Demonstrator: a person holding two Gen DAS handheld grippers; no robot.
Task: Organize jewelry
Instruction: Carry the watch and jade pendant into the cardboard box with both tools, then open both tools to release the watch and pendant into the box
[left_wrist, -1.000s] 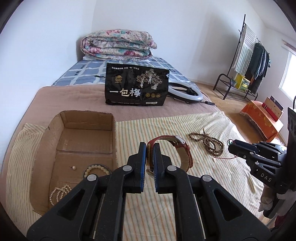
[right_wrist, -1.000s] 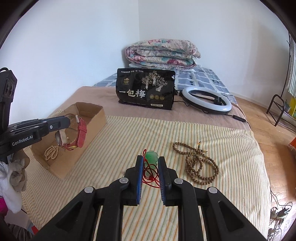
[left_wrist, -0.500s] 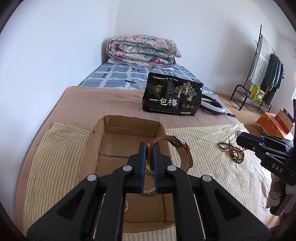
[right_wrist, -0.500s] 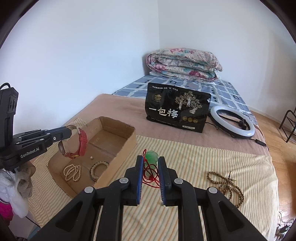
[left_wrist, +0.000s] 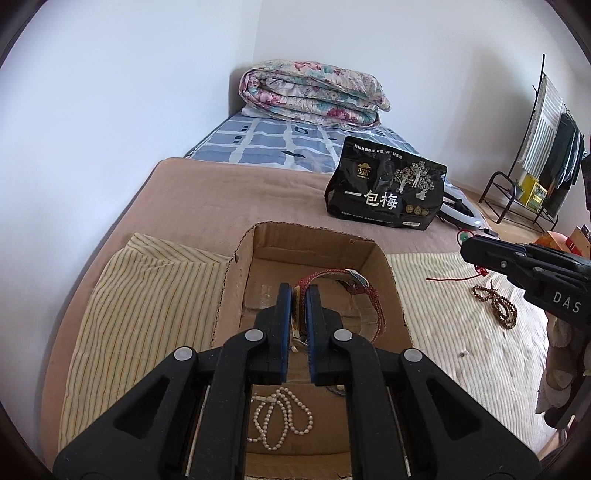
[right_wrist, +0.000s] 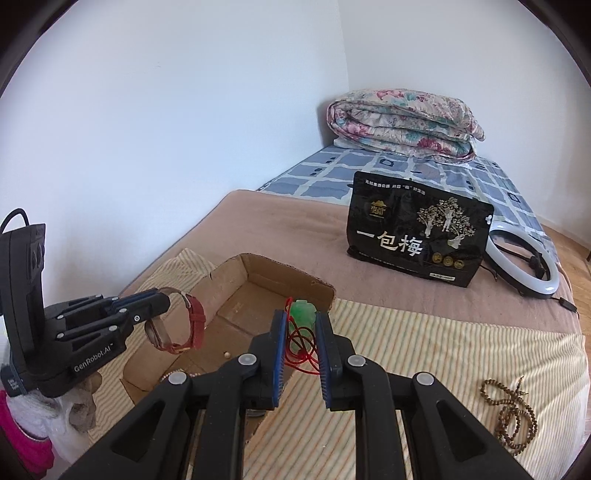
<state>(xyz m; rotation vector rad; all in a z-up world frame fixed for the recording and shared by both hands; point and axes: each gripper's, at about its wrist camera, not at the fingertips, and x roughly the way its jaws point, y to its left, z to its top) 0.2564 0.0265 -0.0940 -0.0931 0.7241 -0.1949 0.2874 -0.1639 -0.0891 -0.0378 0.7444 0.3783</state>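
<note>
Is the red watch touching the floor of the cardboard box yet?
Apart. In the right wrist view the red watch hangs from the left gripper, with the cardboard box floor visible below its strap.

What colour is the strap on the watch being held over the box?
Red, on the watch; it shows best in the right wrist view.

We are seeing a red-strapped watch (left_wrist: 338, 291) hanging in the air over the open cardboard box (left_wrist: 384, 266), its strap looped on edge. A white pearl strand (left_wrist: 280, 421) is lying coiled on the box floor near its front wall. A green pendant on red cord (right_wrist: 303, 325) is hanging above the box's right rim. A brown bead necklace (right_wrist: 513, 417) is lying tangled on the striped cloth (right_wrist: 443, 354) toward the bed's right edge.
</note>
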